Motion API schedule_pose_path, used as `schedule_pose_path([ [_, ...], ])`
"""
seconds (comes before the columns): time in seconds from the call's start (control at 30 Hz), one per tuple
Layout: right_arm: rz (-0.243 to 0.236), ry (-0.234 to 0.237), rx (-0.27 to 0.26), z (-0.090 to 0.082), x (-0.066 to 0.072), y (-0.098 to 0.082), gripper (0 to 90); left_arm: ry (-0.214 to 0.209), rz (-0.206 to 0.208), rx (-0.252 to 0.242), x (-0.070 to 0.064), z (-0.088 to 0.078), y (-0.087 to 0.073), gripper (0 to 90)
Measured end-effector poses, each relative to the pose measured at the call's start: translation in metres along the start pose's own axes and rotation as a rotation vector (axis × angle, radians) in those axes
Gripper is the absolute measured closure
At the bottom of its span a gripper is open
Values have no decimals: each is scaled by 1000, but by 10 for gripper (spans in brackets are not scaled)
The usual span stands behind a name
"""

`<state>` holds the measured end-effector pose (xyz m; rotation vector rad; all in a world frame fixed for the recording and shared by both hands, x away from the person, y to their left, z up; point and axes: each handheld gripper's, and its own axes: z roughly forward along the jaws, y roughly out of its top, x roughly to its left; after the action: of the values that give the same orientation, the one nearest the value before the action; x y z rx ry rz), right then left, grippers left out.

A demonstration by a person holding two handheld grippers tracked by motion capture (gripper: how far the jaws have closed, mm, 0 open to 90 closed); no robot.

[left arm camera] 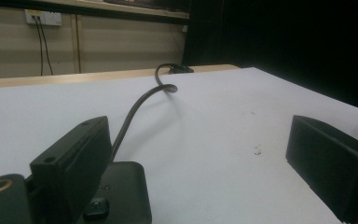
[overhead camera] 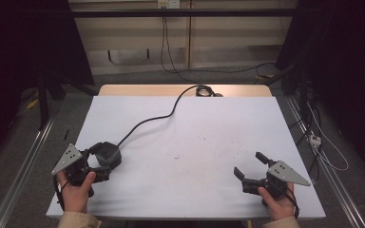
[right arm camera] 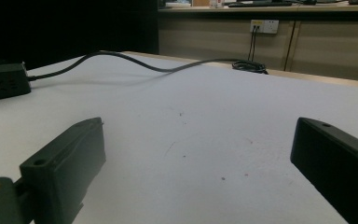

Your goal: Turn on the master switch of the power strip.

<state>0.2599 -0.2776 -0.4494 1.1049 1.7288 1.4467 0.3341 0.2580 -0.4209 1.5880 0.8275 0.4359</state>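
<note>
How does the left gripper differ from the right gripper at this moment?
The left gripper sits right at the black socket block, one jaw over it; the right gripper has only bare table between its jaws. The left gripper stands at the table's near left part, the right gripper at its near right. Both are open and each is held in a hand.

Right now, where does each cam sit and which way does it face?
High view: above the person's side, looking forward and down on the table; both hands, left gripper and right gripper show.
Left gripper view: low on that gripper, facing the far edge; open jaws, power cube by the left one.
Right gripper view: low, facing across the table; open jaws.
All share the cube and its cable.
</note>
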Motion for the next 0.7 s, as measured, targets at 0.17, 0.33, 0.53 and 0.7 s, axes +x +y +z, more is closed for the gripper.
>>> schedule_pose_path([
  [0.17, -2, -3, -1, 0, 0, 0, 29, 2, -1, -1, 2, -1, 1, 91],
  [0.33, 0, -6, -2, -1, 0, 0, 29, 7, 0, 4, 5, -1, 2, 151],
  [0.53, -3, -8, -2, -1, -1, 0, 30, 19, -6, 8, 9, -2, 3, 231],
  [0.7, -5, -6, 0, 0, -1, 0, 30, 32, 5, 22, 11, -2, 5, 311],
])
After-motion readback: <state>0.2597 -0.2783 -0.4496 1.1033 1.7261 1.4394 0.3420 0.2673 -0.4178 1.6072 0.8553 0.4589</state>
